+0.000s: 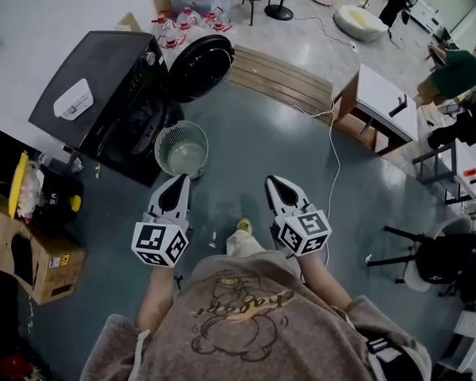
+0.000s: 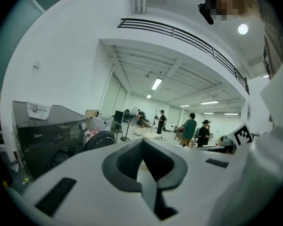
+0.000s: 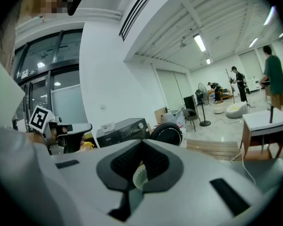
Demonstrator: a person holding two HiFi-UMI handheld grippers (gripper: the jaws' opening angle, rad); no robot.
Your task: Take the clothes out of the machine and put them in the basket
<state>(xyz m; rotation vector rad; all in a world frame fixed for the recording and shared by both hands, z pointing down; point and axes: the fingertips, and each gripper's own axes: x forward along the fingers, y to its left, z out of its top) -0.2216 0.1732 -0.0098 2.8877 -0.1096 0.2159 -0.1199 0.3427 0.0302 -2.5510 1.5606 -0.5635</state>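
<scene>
Just beyond left gripper [image 1: 179, 179] fingers [image 1: 184, 198]: basket [image 1: 160, 143], apart.

no wording reads clearly. the washing machine [image 1: 115, 70] has a white label [image 1: 73, 99] with print too small to read; the sweatshirt [image 1: 301, 340] bears illegible cursive lettering [image 1: 250, 302]. the left cube [image 1: 160, 243] and the right cube [image 1: 303, 232] show black-and-white square markers.
</scene>
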